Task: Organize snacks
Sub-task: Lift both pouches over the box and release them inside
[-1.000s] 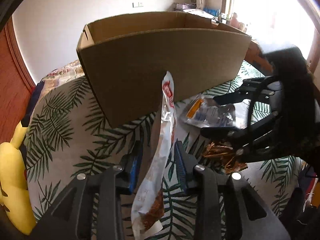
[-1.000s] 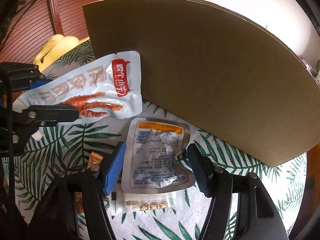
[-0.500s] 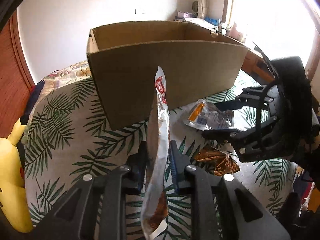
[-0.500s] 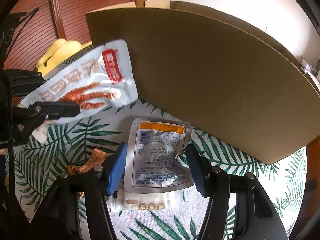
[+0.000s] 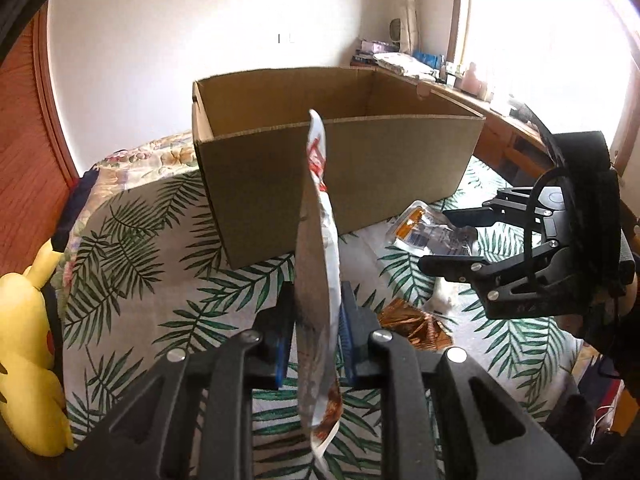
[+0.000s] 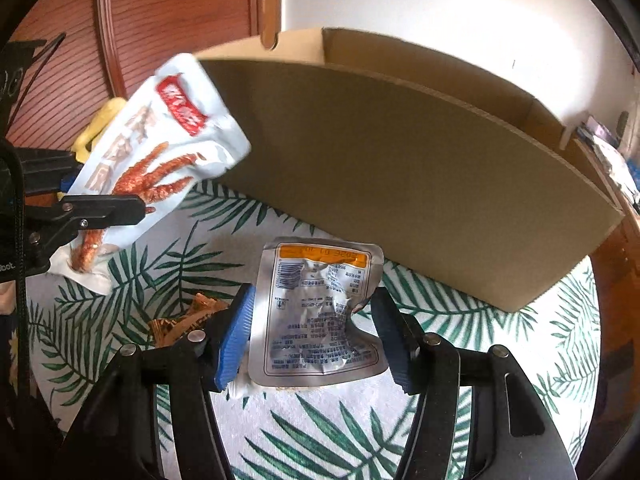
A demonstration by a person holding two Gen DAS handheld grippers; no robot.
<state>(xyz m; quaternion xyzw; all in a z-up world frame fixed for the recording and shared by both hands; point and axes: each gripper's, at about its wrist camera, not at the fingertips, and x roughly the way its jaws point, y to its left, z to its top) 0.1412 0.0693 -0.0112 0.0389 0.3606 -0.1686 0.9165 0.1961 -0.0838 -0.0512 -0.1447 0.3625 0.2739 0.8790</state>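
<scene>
Green palm-leaf print on white cloth [image 6: 352, 440] covers the surface we work over, and it spreads beneath both tools. Nearest us, our left gripper [image 5: 316, 332] is clamped on a white snack pouch [image 5: 320, 264] printed with red chicken feet, holding it edge-on and upright in the air in front of the box. Our right gripper [image 6: 312, 336] has its jaws spread wide on either side of a silver pouch [image 6: 320, 308] with an orange band, which lies flat on the cloth between the blue pads without our seeing them touch it. Partly under that pouch sits a pale packet [image 6: 244, 386], and just beside the left pad lies a crinkled orange-brown wrapper [image 6: 180, 320]. That makes four snacks we can count: one held, three on the cloth. Beyond them stands one open cardboard box [image 5: 340, 172], its near wall facing us, and what lies on its floor is hidden from us. At the far left edge rests one yellow plush toy [image 5: 24, 360]. Farther off we see a reddish wood panel [image 6: 160, 16], a white wall [image 5: 200, 32], a bright window [image 5: 540, 32] and a cluttered wooden desk [image 5: 440, 80].
</scene>
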